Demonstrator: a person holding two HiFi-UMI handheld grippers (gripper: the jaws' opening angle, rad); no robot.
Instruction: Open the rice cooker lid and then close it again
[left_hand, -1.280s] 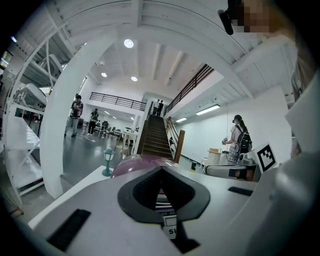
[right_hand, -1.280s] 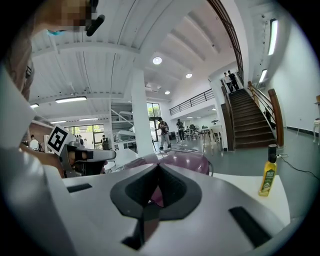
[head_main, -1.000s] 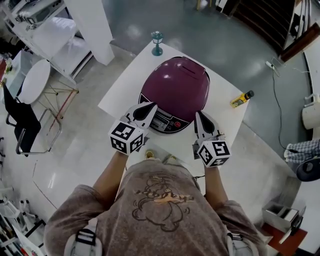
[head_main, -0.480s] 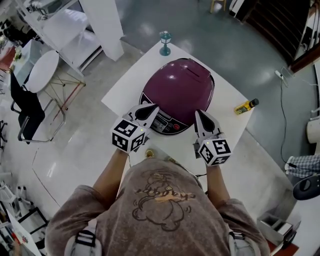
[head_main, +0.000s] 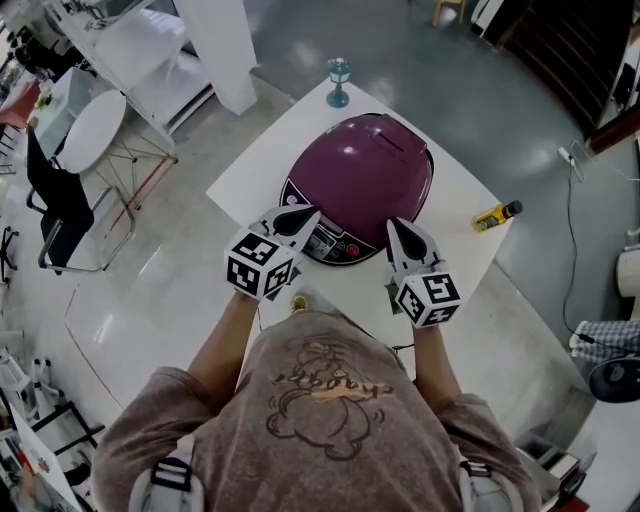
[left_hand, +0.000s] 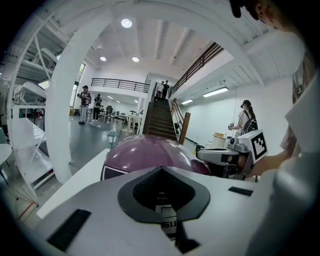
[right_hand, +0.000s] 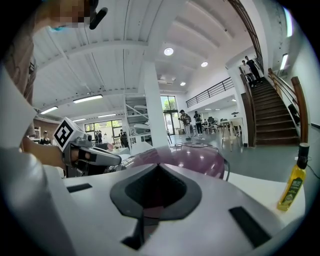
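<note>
Both grippers' fingers are closed tight and empty. Our left gripper (head_main: 297, 215) and right gripper (head_main: 398, 232) flank the front of the rice cooker (head_main: 345, 212), mid-desk (head_main: 455, 205). Its shut lid (head_main: 372, 160) looks glossy, rigid, slippery — we'd work the front edge above the control panel (head_main: 333, 243).

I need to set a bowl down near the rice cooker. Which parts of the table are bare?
Bare table lies right of the rice cooker, up to the yellow bottle, and left of it, from the teal lantern down the table's left edge. The near edge is crowded: the left gripper and right gripper flank the control panel.
</note>
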